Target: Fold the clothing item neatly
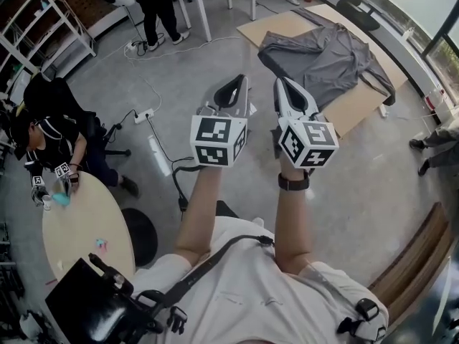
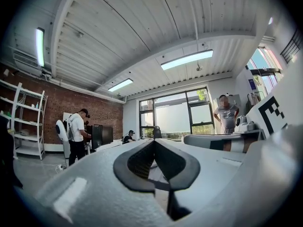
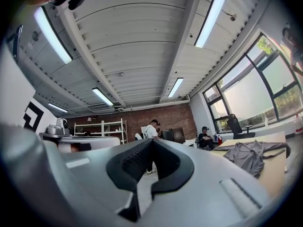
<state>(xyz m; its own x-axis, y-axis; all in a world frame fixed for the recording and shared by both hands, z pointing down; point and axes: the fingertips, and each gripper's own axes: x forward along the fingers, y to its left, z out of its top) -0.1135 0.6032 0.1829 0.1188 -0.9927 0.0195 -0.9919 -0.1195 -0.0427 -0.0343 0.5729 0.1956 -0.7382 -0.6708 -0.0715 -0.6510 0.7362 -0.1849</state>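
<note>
A grey long-sleeved garment (image 1: 323, 56) lies spread and rumpled on a sheet of cardboard (image 1: 287, 24) on the floor, far ahead to the right. I hold both grippers raised in the air, well short of it. The left gripper (image 1: 241, 81) is shut with nothing between its jaws, and so is the right gripper (image 1: 280, 82). In the left gripper view the left gripper (image 2: 154, 141) points up at the ceiling and windows. In the right gripper view the right gripper (image 3: 151, 140) is shut, and the garment (image 3: 251, 152) shows low at the right on the cardboard (image 3: 274, 171).
An oval table (image 1: 79, 228) with a seated person (image 1: 57, 127) is at the left. A power strip (image 1: 143, 115) with cables lies on the floor. Another person (image 1: 158, 6) stands at the back by a white table. A wooden bench (image 1: 416, 264) is at the right.
</note>
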